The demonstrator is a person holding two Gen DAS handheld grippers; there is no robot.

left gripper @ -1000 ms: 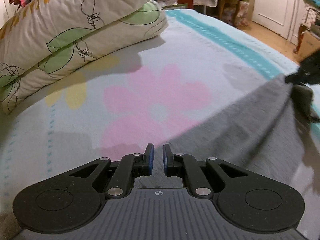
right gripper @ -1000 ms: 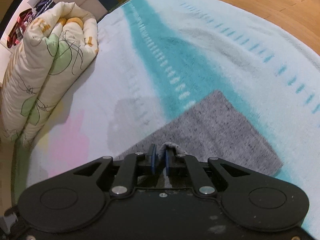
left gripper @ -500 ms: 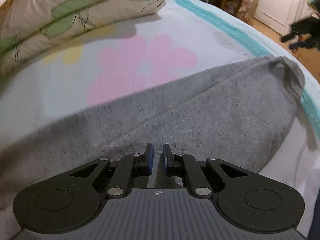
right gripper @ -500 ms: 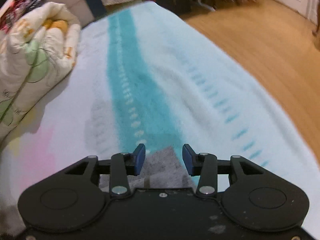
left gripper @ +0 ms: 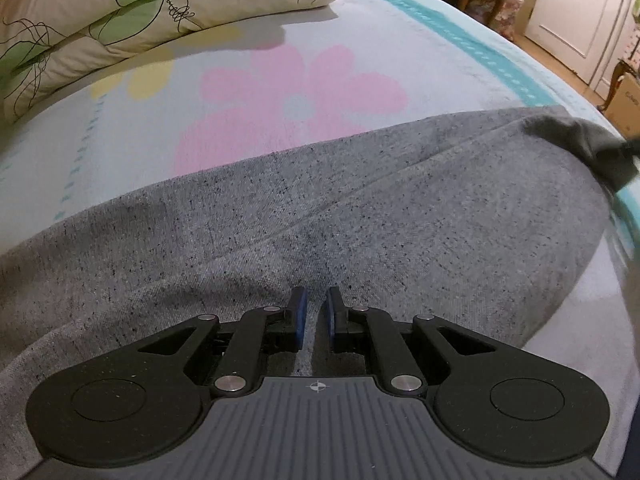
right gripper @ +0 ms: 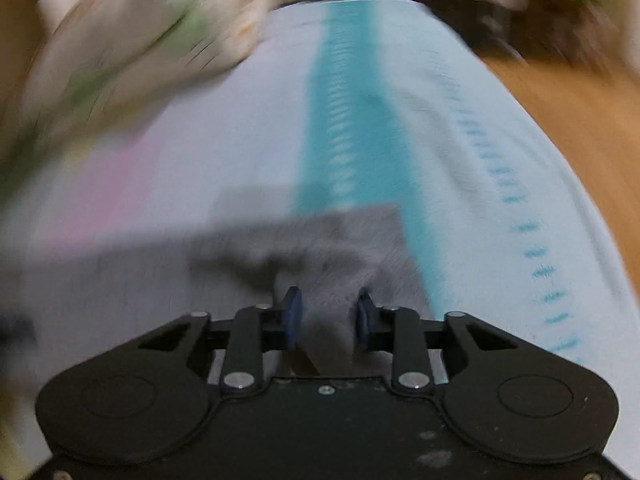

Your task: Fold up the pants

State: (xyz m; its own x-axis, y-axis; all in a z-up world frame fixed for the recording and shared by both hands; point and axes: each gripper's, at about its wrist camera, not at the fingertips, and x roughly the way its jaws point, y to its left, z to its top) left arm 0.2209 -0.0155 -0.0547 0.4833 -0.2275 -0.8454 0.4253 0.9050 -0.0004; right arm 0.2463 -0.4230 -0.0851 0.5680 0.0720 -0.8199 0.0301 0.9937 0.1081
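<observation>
Pants (left gripper: 360, 216) made of soft grey speckled cloth lie spread flat across the bed (left gripper: 420, 60). The bed has a pale blue blanket with a big pink flower (left gripper: 296, 92) and a bright teal stripe (right gripper: 344, 120) on it. A long crease runs across the grey cloth.

The left claw (left gripper: 314, 316) hangs low over the near part of the pants. Its blue pads are clenched nearly together, with only a thin slit left. The grey cloth lies right under the tips, but I cannot tell if any of it is pinched between them.

The right claw (right gripper: 326, 316) is over the far corner of the pants, beside the teal stripe. Its picture is very blurry. Its jaws are apart and have just been closing, with grey cloth showing in the gap. The pads do not seem to press on the cloth.

A puffy cream quilt with green leaves (left gripper: 140, 16) sits folded at the far side of the bed, well away from the pants. A white door (left gripper: 572, 12) and a brown wooden floor (right gripper: 580, 100) are past the bed.
</observation>
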